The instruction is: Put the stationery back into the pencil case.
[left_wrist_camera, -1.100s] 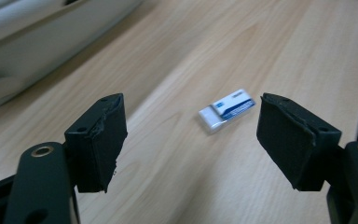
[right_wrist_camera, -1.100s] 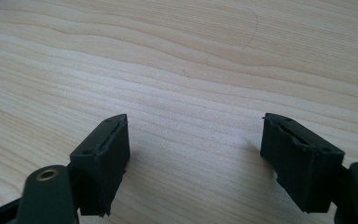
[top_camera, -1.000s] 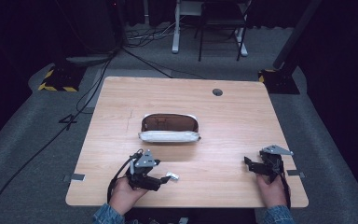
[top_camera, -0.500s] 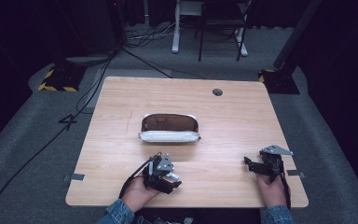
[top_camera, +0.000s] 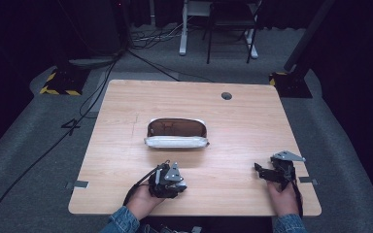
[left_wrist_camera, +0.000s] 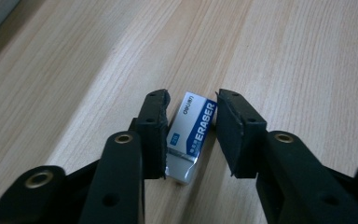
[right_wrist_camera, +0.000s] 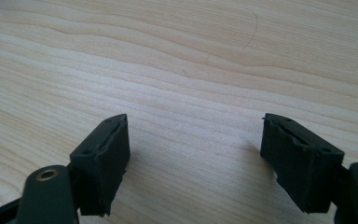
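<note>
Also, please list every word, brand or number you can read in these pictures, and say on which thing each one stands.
"ERASER": large white letters on the blue sleeve of the eraser, which lies between the left gripper jaws.
"deli": small brand mark at the sleeve's far end.
Small white box beside "ERASER": too small to read.
"4": marked on the grey floor, left of the table.

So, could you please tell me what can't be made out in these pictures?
- Eraser: near end hidden behind the left gripper jaws, left gripper view; grip contact unclear.
- Pencil case contents: dark interior, too small, high view.
- Right gripper jaws: too small, high view.
</note>
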`<act>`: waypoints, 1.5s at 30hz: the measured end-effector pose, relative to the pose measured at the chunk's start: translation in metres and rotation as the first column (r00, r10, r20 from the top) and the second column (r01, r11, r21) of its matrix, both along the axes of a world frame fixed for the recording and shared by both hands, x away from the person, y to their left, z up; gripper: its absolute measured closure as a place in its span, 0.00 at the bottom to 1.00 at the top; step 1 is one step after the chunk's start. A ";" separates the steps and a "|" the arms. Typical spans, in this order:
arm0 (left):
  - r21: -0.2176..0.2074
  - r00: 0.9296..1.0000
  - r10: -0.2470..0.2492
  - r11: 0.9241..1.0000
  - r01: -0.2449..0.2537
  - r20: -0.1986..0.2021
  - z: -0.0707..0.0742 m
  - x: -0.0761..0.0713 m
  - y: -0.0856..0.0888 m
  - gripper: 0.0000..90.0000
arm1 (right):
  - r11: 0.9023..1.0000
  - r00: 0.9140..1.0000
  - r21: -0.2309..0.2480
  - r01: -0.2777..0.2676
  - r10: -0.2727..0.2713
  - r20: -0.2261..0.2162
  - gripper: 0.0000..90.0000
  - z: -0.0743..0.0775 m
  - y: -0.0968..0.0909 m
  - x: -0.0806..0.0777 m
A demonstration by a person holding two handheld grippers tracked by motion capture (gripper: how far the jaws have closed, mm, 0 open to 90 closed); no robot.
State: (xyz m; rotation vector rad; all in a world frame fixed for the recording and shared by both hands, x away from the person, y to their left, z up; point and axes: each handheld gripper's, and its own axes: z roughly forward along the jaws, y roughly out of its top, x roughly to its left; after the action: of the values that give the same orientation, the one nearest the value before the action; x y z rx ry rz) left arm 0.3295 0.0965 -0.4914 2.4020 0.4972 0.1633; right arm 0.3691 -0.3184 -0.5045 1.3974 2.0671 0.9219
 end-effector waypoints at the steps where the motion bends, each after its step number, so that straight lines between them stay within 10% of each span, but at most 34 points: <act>1: 0.001 1.000 0.005 1.000 -0.005 -0.006 0.000 0.000 0.001 0.75 | 1.000 1.000 0.001 0.001 -0.001 -0.001 0.27 0.000 0.000 0.000; 16: 0.001 1.000 0.023 1.000 -0.023 -0.020 0.002 0.000 0.003 0.81 | 1.000 1.000 0.002 0.004 -0.004 -0.001 0.27 0.000 0.000 0.000; 45: -0.155 0.997 0.082 0.985 -0.081 -0.003 0.051 0.006 0.031 0.81 | 1.000 1.000 0.002 0.004 -0.004 -0.001 0.28 0.000 0.000 -0.001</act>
State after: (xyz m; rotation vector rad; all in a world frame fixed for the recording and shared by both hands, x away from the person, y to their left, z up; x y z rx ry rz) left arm 0.3360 0.1279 -0.4403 2.2312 0.5857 0.1584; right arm 0.3686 -0.3180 -0.5045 1.4027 2.0638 0.9216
